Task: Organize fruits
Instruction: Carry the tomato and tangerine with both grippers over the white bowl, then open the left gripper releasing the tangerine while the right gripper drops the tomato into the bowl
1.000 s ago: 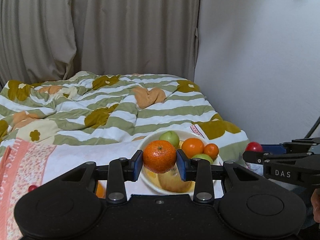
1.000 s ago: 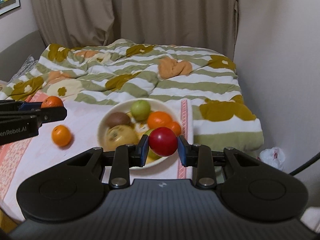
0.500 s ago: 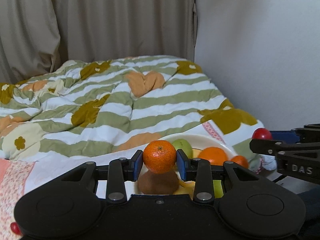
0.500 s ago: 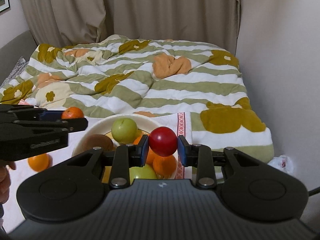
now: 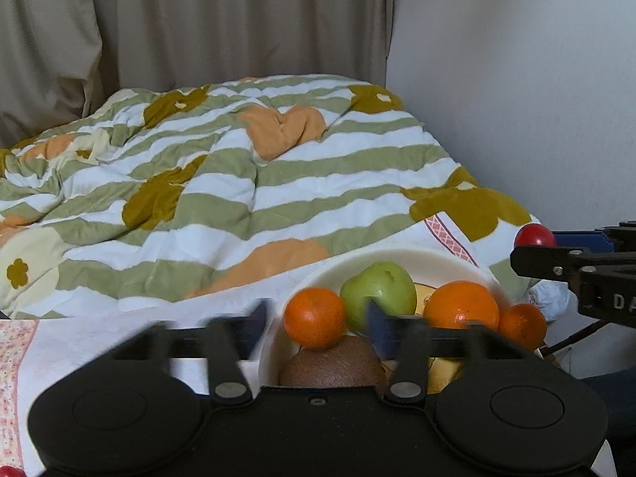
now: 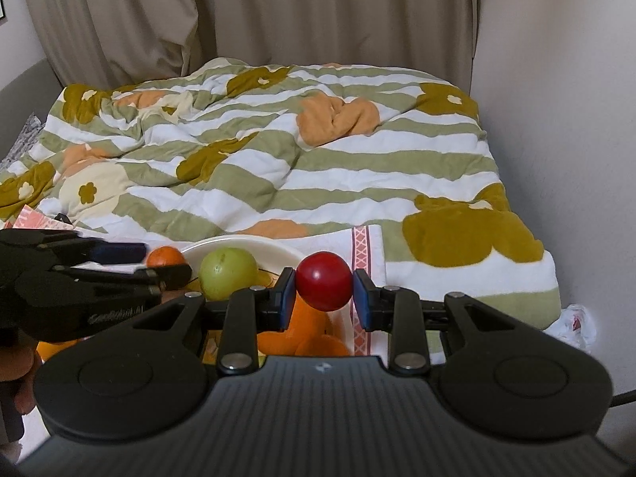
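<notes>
Orange mandarin (image 5: pixel 314 317) sits free on the brown kiwi (image 5: pixel 332 365) inside the white bowl (image 5: pixel 397 256) on the bed; left gripper (image 5: pixel 316 328) jaws have just been opening, pads clear of it on both sides. Right gripper (image 6: pixel 324 298) is clamped on the red fruit (image 6: pixel 324 286), over the bowl's right edge. Green apple (image 5: pixel 379 290) and two more oranges also in bowl.

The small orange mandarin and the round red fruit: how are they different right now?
The small orange mandarin is free: the left hand-held gripper has just been opening, and its blurred pads stand apart from it. The round red fruit sits clamped in the shut right hand-held gripper. The mandarin rests on a brown kiwi in the white bowl; the red fruit hangs above it. Both are round and small.
</notes>
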Motion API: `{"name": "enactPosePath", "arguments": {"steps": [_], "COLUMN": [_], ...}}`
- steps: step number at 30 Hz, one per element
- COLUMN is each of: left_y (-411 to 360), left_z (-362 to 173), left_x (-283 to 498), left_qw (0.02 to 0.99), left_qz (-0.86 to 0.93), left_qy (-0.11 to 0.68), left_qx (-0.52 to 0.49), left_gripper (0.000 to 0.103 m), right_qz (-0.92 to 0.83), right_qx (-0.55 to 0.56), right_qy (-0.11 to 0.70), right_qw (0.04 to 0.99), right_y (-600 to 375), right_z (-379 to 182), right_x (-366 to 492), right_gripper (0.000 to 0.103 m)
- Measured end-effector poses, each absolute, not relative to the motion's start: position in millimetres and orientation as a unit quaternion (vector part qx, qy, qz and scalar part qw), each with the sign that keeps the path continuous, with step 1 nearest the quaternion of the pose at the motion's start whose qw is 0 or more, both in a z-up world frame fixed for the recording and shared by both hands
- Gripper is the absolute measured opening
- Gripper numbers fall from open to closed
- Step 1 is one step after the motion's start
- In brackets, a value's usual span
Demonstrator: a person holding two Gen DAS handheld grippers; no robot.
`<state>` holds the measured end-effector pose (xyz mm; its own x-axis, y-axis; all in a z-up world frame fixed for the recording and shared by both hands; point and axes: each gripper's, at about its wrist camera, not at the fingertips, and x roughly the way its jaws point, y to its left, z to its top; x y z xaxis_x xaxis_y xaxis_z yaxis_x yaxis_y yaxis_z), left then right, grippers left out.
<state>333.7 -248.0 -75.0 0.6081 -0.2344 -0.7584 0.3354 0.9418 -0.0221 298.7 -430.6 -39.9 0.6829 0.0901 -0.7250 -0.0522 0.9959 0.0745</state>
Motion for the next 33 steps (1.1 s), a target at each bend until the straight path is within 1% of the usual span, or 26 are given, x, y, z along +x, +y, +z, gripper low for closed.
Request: {"name": "enactPosePath", "arguments": {"steps": [1,2,7,12,22,27,29,30,31,32,33], "left_y": [-247.1,-246.1,-239.0,-226.7,-202.7,-195.2,-193.5,-192.8,-191.6,-190.8,-190.2], "left_z": [-72.1,-69.4,-62.1,-55.4,-45.6,-46.2,-46.9,-46.9,-46.8,-46.6,-46.2], "left_x": [330.7,327.9,319.6,309.8,291.7,282.8,278.4,276.3,274.0,272.3,270.3], "left_qw": [0.899,0.903,0.902,0.904,0.91,0.909,0.909,0.909,0.909,0.909,0.909], "left_qz": [-0.157,-0.155,-0.146,-0.137,-0.109,-0.105,-0.102,-0.101,-0.101,-0.101,-0.101], "left_qy": [0.404,0.396,0.397,0.398,0.398,0.401,0.402,0.402,0.402,0.403,0.403], "left_qx": [0.064,0.068,0.081,0.069,0.046,0.038,0.039,0.038,0.036,0.033,0.031], "left_gripper": [0.093,0.095,0.095,0.095,0.096,0.096,0.096,0.096,0.096,0.096,0.096], "right_qz": [0.04,0.042,0.057,0.075,0.103,0.105,0.111,0.11,0.106,0.102,0.098], "right_qx": [0.024,0.023,0.013,0.0,-0.014,-0.01,-0.01,-0.01,-0.011,-0.011,-0.011], "right_qy": [0.396,0.395,0.393,0.396,0.398,0.398,0.397,0.395,0.391,0.385,0.377], "right_qw": [0.917,0.917,0.918,0.915,0.912,0.911,0.911,0.912,0.914,0.917,0.921], "right_y": [-430.4,-430.6,-426.8,-418.6,-407.1,-409.4,-409.2,-409.2,-409.6,-409.8,-410.3], "right_z": [-39.3,-38.8,-37.2,-40.6,-66.4,-72.0,-70.4,-69.0,-66.9,-64.6,-61.8], "right_x": [299.7,300.5,308.4,319.0,340.7,343.2,342.4,341.4,339.1,336.0,331.8], "right_gripper": [0.046,0.046,0.046,0.046,0.046,0.048,0.059,0.073,0.093,0.102,0.103]}}
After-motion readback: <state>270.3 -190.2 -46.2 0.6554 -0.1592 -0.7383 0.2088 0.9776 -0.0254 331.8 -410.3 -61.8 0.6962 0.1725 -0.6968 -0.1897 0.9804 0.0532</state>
